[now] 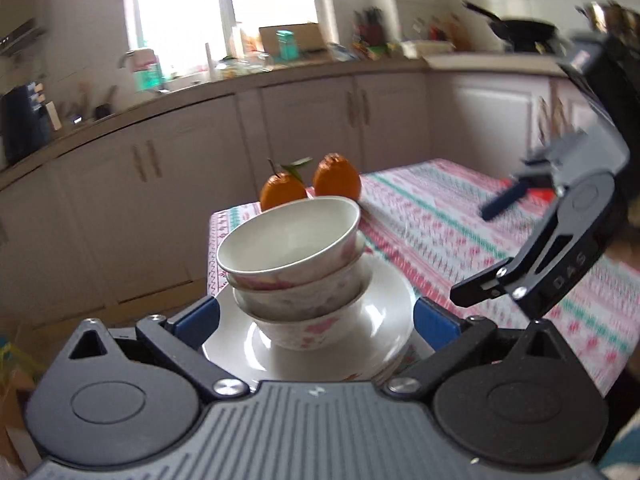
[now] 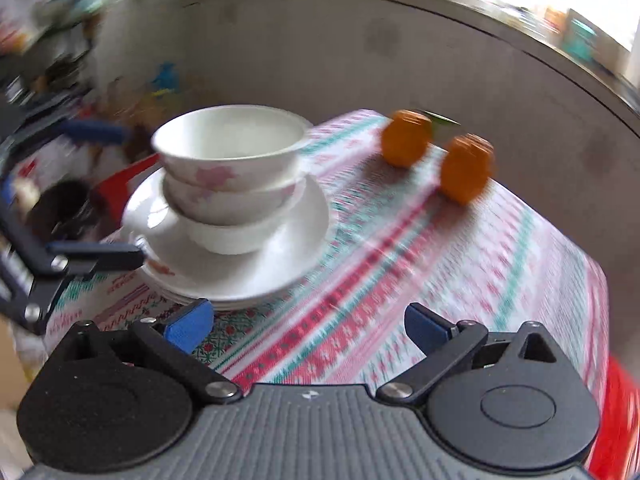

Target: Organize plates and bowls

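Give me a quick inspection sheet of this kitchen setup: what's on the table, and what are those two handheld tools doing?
Surface: table under a striped pink, green and white tablecloth.
Job's things: three nested bowls standing on a stack of white plates.
Clutter: two oranges farther back on the cloth; a red object behind the plates, too blurred to name.
Grippers: left tool open, its fingers either side of the plate stack; contact cannot be told. Right tool open, holding nothing, beside the stack.
Cables: nothing seen.
Surroundings: cabinets, a crowded counter, a bright window, a black pan.
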A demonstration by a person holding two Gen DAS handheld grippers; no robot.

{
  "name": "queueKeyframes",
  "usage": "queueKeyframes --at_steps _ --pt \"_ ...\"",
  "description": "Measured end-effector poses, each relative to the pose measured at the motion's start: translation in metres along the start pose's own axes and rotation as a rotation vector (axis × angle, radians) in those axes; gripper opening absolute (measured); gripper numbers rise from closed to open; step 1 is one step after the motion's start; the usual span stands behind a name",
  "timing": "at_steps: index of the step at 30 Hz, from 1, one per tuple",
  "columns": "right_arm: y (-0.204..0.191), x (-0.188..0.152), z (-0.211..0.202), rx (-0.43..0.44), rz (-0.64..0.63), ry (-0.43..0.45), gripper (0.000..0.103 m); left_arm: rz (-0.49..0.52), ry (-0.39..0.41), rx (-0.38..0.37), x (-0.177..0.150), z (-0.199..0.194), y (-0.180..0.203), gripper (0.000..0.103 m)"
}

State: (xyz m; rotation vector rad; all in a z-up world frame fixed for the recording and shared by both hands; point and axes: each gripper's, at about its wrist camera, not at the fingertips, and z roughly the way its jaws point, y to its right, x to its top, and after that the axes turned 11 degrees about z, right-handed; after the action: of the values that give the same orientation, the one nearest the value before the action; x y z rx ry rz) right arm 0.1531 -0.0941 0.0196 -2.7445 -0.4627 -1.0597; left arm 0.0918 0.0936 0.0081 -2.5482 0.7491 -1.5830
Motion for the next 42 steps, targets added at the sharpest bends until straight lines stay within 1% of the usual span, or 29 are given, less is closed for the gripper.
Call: queueKeyframes --at_steps 2,4,5,7,11,14,17,22,29,42 --pt "0.008 -0.01 -0.016 -0.074 0.125 0.018 0.103 -0.111 -0.031 0.007 0.005 -0.007 0.007 0.102" --pt "0.014 -0.023 -0.033 -0.118 0.217 0.048 0.103 -0.24 -0.056 0.01 0.01 -0.014 0.01 0.102" --pt "0.016 -0.03 -0.044 -0.148 0.248 0.072 0.103 -0.279 -0.06 0.01 0.012 -0.018 0.011 0.102" --pt "0.015 -0.042 -0.059 -0.174 0.278 0.107 0.103 -0.322 -0.063 0.043 0.015 -0.027 0.018 0.102" --pt "0.008 -0.054 -0.083 -0.181 0.261 0.151 0.103 -0.252 -0.069 0.124 0.02 -0.046 0.038 0.102" --pt "0.001 -0.061 -0.092 -0.2 0.232 0.183 0.103 -0.237 -0.061 0.154 0.019 -0.056 0.046 0.102" --pt "-0.004 -0.063 -0.1 -0.188 0.222 0.194 0.103 -0.249 -0.065 0.163 0.018 -0.064 0.047 0.102" --pt "-0.01 -0.066 -0.104 -0.196 0.218 0.207 0.103 -0.258 -0.055 0.182 0.017 -0.072 0.05 0.102" --pt "-0.013 -0.069 -0.103 -0.211 0.211 0.211 0.103 -0.263 -0.067 0.186 0.017 -0.07 0.052 0.102" --pt "-0.01 -0.068 -0.104 -0.207 0.223 0.216 0.103 -0.261 -0.076 0.183 0.018 -0.067 0.053 0.102"
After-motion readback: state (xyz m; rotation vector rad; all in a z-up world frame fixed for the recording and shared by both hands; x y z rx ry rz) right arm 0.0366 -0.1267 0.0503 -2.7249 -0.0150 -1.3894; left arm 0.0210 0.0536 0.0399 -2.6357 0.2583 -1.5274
